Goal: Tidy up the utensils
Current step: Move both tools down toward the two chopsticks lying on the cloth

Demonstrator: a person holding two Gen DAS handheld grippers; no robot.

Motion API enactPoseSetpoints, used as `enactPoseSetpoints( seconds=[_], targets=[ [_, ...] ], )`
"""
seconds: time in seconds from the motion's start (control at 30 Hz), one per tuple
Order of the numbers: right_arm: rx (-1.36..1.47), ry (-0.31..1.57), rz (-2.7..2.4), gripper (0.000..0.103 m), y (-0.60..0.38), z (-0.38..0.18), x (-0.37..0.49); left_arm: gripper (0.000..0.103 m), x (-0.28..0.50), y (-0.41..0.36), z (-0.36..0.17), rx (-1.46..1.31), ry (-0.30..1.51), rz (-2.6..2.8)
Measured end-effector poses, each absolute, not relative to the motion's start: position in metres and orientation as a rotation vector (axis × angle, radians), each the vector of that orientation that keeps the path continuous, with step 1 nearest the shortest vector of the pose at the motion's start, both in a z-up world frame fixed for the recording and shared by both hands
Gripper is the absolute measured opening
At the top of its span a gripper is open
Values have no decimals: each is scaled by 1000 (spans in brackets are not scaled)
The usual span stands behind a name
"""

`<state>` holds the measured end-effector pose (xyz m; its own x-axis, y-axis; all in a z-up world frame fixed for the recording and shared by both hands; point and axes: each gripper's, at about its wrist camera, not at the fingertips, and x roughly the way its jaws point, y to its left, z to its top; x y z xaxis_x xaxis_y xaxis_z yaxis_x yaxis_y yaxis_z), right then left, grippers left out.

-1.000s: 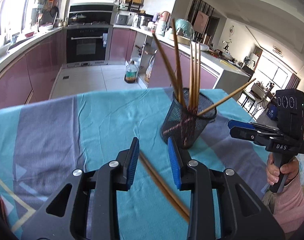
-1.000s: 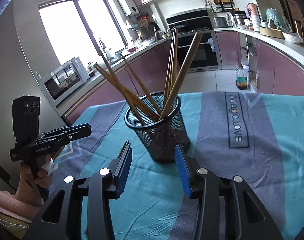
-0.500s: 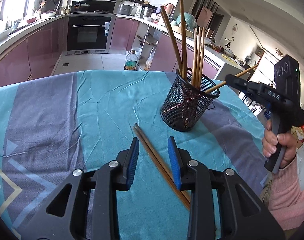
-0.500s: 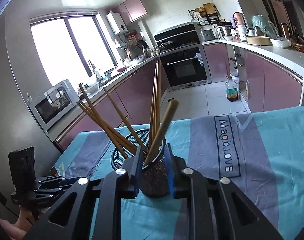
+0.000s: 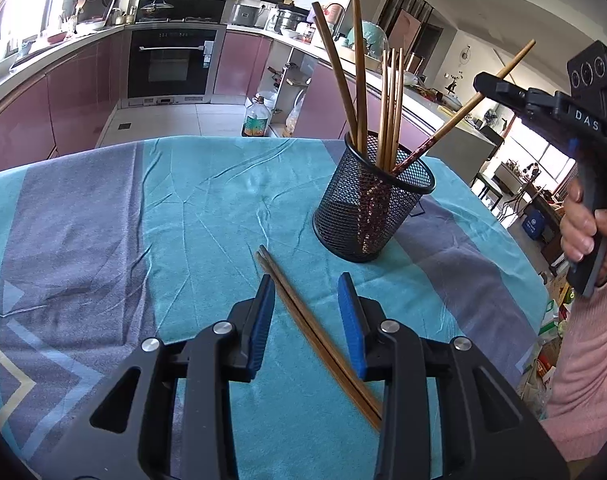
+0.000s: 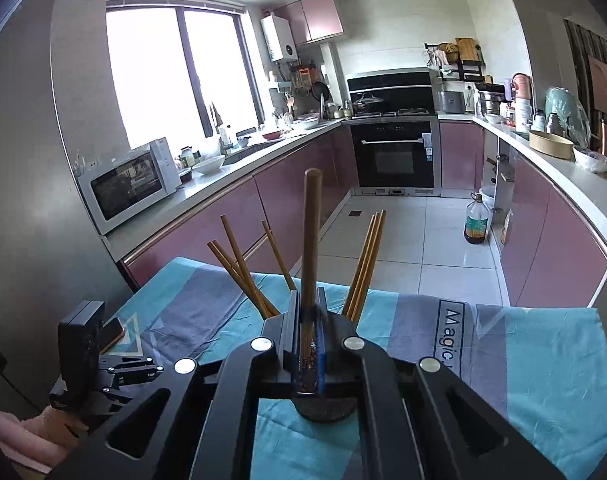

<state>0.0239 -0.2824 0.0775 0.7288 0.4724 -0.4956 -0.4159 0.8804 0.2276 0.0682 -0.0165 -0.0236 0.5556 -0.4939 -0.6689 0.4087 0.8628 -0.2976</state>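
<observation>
Now clamped: right gripper tight on one chopstick, upper end poking up past the pads, patterned lower end leaning on the rim of the mesh cup. Seen from the left wrist camera, held slanting up and away from the cup, tip low inside the mesh. Also in the cup: a loose bunch of other sticks, fanned out, some dark, some pale. Lower down, left gripper with jaws apart, having just eased a little wider, nothing pinched; blue pads either side of a pair of brown chopsticks lying flat on the teal and grey cloth, side by side and touching, far tips near the cup's base, near ends running under the right-hand finger. Gripping the right handle, a hand in a pink sleeve.
</observation>
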Motion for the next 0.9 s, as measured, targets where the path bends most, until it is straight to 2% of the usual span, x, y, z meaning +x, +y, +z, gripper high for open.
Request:
enactPoseSetpoints(
  seconds=[0.2, 0.47, 0.7, 0.9],
  targets=[
    [62, 657, 509, 5, -281, 83, 40, 34, 72, -15, -29, -126, 834, -537],
    [21, 811, 517, 5, -253, 52, 77, 34, 74, -20, -32, -118, 842, -546],
    [72, 776, 473, 6, -244, 45, 91, 34, 75, -26, -33, -108, 842, -556],
    [114, 698, 394, 12, -255, 43, 84, 34, 75, -28, -34, -107, 841, -560]
  ],
)
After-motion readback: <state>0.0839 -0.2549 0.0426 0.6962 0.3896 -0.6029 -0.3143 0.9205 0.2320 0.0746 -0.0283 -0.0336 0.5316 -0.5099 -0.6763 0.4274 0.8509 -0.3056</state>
